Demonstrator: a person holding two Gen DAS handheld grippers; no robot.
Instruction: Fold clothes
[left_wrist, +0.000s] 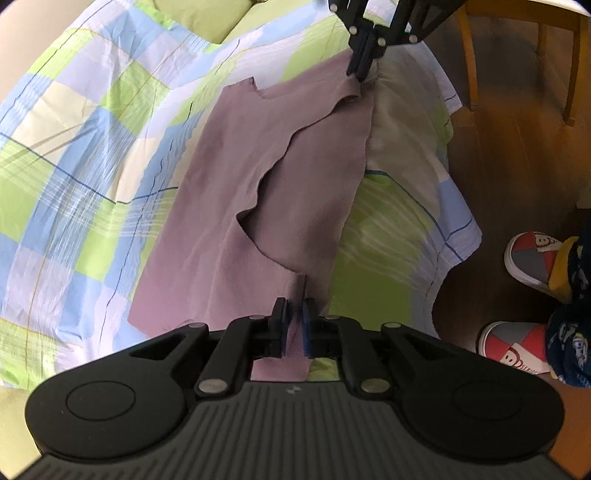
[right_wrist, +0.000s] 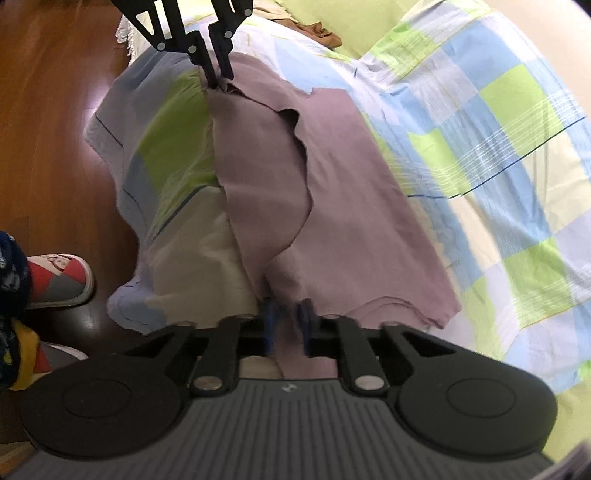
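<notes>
Left wrist view, nearest first: the left claw (left_wrist: 294, 317) is clamped on a corner of the mauve garment (left_wrist: 236, 206), a strip of cloth running between its blue pads (left_wrist: 283, 325) and down behind them. In the right wrist view the right claw (right_wrist: 287, 321) pinches the other near corner of the same garment (right_wrist: 354, 206) in the same way. Both holds look thin; I judge that if only one layer is caught, the layer underneath will stay behind when the edge is carried, and the fold will come out skewed.

Further out, the garment lies on the checked bedsheet (left_wrist: 74, 177), close to the edge of the bed, with one flap already lying over its body along a wavy line. That flap seems loose, so a quick lift could throw it open again. Uneven height between the two claws would pull the cloth diagonally and wrinkle it.

Farthest, the sheet hangs over the bedside toward the wooden floor (right_wrist: 55, 110), where the person's slippers (left_wrist: 535, 258) stand. A slipped corner would likely slide off that side and drag the garment down.
</notes>
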